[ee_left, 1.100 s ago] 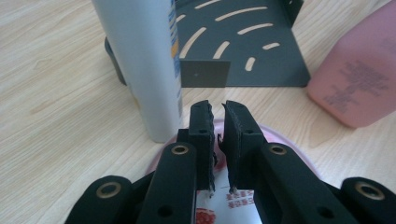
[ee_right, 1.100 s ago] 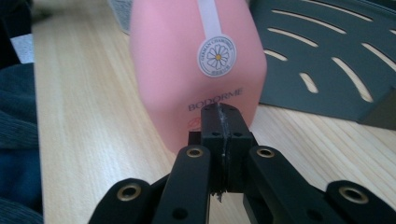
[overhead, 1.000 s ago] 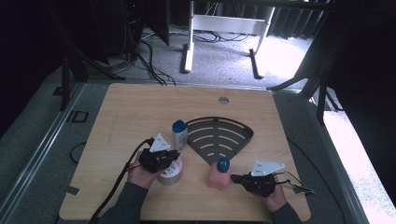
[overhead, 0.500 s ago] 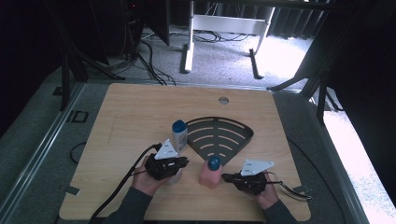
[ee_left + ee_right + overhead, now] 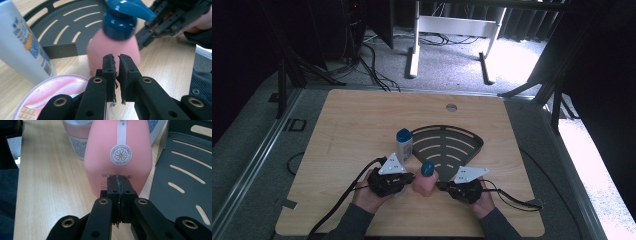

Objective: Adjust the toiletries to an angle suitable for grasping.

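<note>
Wooden tabletop (image 5: 362,125) on a grey carpeted floor, dark curtains and metal stand legs behind — cables on the floor at the far left.

Near the front edge, between both claws: pink bottle (image 5: 426,182) with blue pump top, upright on the wood, touching or just beside the front corner of the dark slotted tray (image 5: 462,140). Seen close in the right gripper view as pink bottle (image 5: 117,152) with a round daisy sticker, and in the left gripper view as pink bottle (image 5: 112,47), a little blurred.

Left claw (image 5: 404,181) held in the person's left hand, pointing toward the bottle from its left side. Jaws nearly together, only a thin gap between the pads, nothing clamped — left claw (image 5: 116,61) short of the bottle, not touching.

Right claw (image 5: 441,186) held in the right hand, pointing at the bottle from the other side. Jaws pressed fully together, nothing between them; right claw (image 5: 117,181) right in front of the bottle's lower label, contact not possible to tell.

Under the left claw: round pink-lidded tub (image 5: 57,90), just beside the bottle. Behind it: white bottle (image 5: 404,142) with blue cap, upright, just at the left edge of the tray.
</note>
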`<action>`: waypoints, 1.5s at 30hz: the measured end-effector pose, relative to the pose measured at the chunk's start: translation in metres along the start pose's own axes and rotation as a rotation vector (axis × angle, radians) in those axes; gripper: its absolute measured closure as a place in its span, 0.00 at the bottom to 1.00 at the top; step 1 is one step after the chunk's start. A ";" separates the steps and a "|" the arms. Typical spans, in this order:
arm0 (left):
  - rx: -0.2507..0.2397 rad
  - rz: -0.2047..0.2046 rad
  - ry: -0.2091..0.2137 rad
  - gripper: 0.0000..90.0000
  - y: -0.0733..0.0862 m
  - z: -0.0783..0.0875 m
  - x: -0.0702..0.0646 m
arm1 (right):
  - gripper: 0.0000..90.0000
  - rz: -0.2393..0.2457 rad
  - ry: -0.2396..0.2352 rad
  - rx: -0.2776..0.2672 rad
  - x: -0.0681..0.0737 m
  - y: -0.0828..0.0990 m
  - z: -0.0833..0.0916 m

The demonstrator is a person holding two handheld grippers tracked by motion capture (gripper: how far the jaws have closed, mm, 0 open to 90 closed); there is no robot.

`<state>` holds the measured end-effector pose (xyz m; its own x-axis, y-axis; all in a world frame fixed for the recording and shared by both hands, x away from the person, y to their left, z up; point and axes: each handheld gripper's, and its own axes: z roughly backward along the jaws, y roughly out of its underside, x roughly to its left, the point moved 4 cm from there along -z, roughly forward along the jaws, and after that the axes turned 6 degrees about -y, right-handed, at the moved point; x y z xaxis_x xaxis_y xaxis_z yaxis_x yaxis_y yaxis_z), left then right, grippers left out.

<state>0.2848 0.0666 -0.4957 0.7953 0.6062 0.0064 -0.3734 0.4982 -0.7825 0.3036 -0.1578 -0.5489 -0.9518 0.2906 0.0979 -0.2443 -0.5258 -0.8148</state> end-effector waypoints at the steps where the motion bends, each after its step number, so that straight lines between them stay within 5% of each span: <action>1: 0.005 -0.005 0.003 0.93 0.000 -0.001 -0.001 | 0.99 0.001 0.003 -0.001 0.000 -0.001 -0.001; 12: 0.065 -0.014 -0.008 0.92 0.006 -0.015 0.002 | 0.99 -0.011 -0.002 -0.026 -0.006 -0.010 -0.011; 45: 0.060 0.040 -0.169 0.92 0.004 -0.023 0.029 | 0.99 -0.033 0.017 -0.059 -0.020 -0.029 -0.032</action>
<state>0.3178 0.0720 -0.5133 0.6897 0.7192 0.0847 -0.4349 0.5049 -0.7456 0.3358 -0.1232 -0.5457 -0.9400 0.3209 0.1158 -0.2635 -0.4674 -0.8438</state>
